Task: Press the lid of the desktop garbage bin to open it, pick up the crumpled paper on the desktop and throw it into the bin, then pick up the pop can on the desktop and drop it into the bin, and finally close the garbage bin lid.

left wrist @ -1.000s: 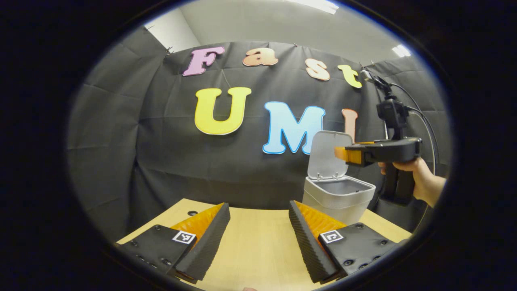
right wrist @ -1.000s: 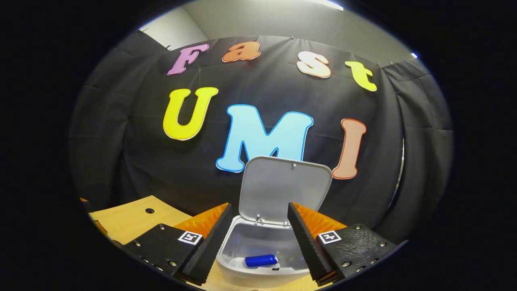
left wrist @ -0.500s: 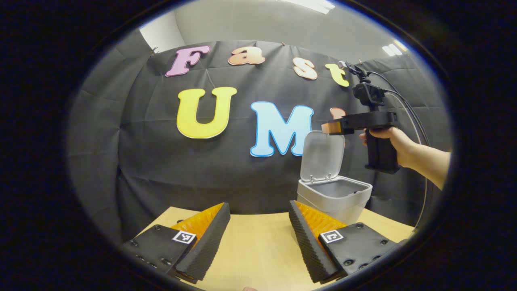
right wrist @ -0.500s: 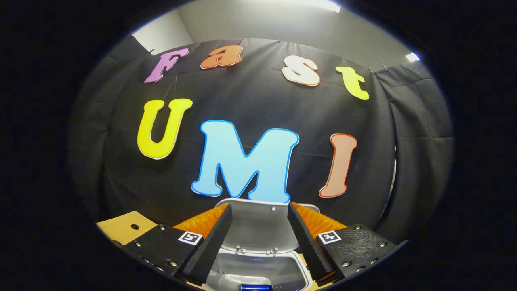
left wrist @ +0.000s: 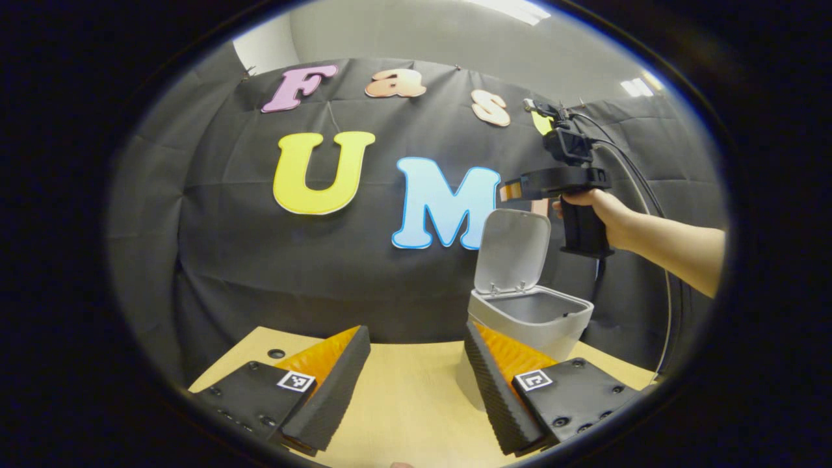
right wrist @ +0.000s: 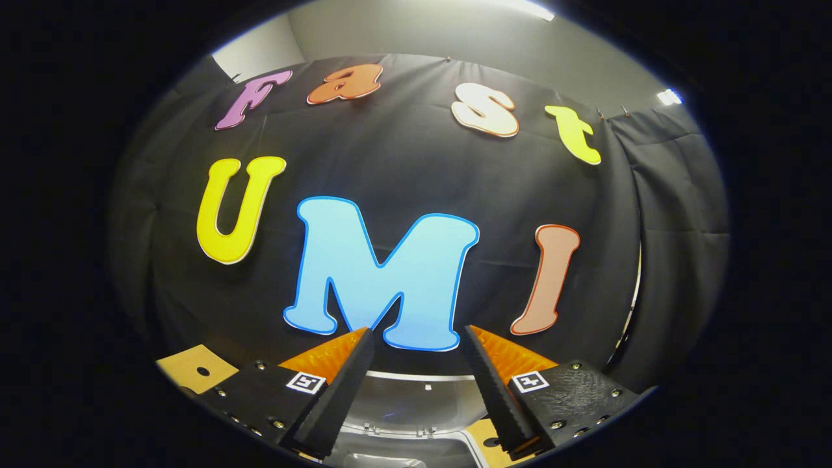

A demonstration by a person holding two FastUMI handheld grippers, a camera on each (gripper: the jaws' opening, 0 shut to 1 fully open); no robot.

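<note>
- Left of the garbage bin (left wrist: 530, 318): left gripper (left wrist: 416, 383), jaws wide and empty, low over the desktop (left wrist: 416, 403), apparently kept aside.
- Bin at the desktop's far right; its lid (left wrist: 511, 250) upright, awaiting closure.
- Above the lid: right gripper (right wrist: 416, 383), spread wide, holding nothing, likely poised to push the lid down.

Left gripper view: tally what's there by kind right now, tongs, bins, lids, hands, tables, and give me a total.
Tongs: 2, the left tongs up close and the right tongs above the lid
Garbage bin: 1
Lid, standing open: 1
Hand: 1
Table: 1
Total: 6
</note>
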